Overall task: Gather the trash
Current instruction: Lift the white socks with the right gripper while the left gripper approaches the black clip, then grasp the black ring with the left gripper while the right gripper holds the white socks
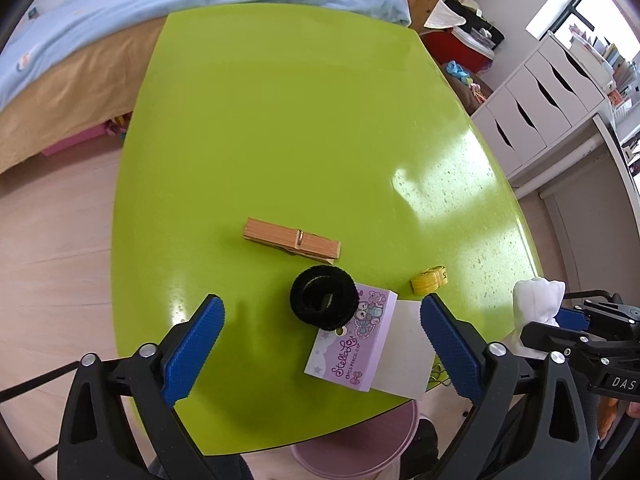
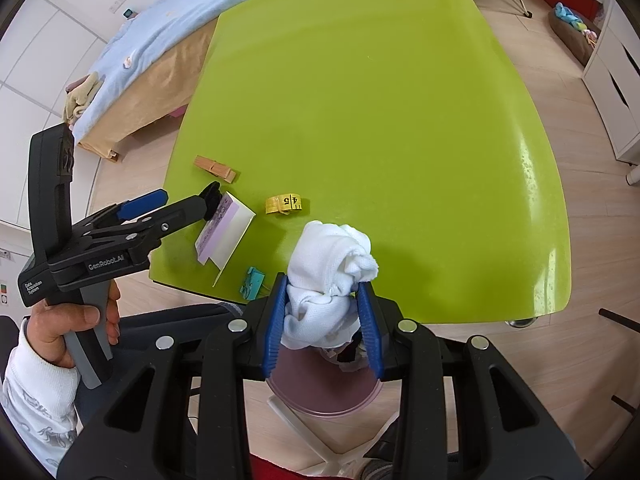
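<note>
Left wrist view, left to right: left tool [image 1: 322,322] spread wide above the near edge of the green bench [image 1: 304,128], nothing pinched; wooden clothespin [image 1: 292,243] flat on the bench; black hair tie [image 1: 324,297] lying partly on the purple pencil-cap box [image 1: 352,350], both between the spread blue pads [image 1: 192,350] but untouched; white card [image 1: 404,344] under the box's right side; rolled yellow tape measure [image 1: 430,280] just beyond; white crumpled cloth [image 1: 538,300] at far right.

Right wrist view, left to right: hand [image 2: 68,328] on the left tool's grey handle; teal binder clip [image 2: 251,283] at the bench's near edge; right tool [image 2: 322,320] pinching the white crumpled cloth, held at the near edge above a pink bin [image 2: 324,392] on the floor.
</note>
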{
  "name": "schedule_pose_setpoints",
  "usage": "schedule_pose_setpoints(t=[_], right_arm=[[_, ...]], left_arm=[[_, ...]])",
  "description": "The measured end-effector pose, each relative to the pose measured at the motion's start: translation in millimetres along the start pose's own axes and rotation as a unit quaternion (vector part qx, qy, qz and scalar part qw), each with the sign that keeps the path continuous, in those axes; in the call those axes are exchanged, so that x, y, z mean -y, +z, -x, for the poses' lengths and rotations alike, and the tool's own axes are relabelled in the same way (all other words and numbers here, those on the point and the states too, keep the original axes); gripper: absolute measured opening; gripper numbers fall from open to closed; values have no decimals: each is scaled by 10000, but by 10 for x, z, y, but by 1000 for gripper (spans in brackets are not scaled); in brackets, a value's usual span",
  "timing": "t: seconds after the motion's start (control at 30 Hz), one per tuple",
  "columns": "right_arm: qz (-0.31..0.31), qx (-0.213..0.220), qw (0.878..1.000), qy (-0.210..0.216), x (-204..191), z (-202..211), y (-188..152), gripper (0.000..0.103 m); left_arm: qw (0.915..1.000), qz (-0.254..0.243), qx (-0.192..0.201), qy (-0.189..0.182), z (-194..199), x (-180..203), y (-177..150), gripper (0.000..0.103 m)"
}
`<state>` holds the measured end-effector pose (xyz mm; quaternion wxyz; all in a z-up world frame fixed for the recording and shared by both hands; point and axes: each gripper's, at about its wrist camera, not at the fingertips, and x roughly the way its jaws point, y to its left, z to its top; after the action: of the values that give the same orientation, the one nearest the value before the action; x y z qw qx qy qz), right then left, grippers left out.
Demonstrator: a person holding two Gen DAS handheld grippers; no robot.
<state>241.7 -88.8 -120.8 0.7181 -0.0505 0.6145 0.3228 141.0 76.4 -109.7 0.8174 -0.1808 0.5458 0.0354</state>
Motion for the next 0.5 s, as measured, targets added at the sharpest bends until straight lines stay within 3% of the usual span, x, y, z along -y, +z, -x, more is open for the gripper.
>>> schedule_pose_setpoints(t=[0.07,0.3,0.43,0.5], right_arm=[[-2,-1,10000,0,-1,1,0,34],[2,-3,10000,-3,-2,-9,6,34],[2,-5,10000,-2,-3,-7,8,34],[3,-5,10000,-4,-3,-9,7,34]], left_arm=[[10000,25,-76,-3,-45,-4,3,77],[9998,89,-200,-36,-114,-55,6,53],[9997,91,-209,-38,-124,-54,3,34],[9998,51,-191,-39,-119,-52,-6,30]])
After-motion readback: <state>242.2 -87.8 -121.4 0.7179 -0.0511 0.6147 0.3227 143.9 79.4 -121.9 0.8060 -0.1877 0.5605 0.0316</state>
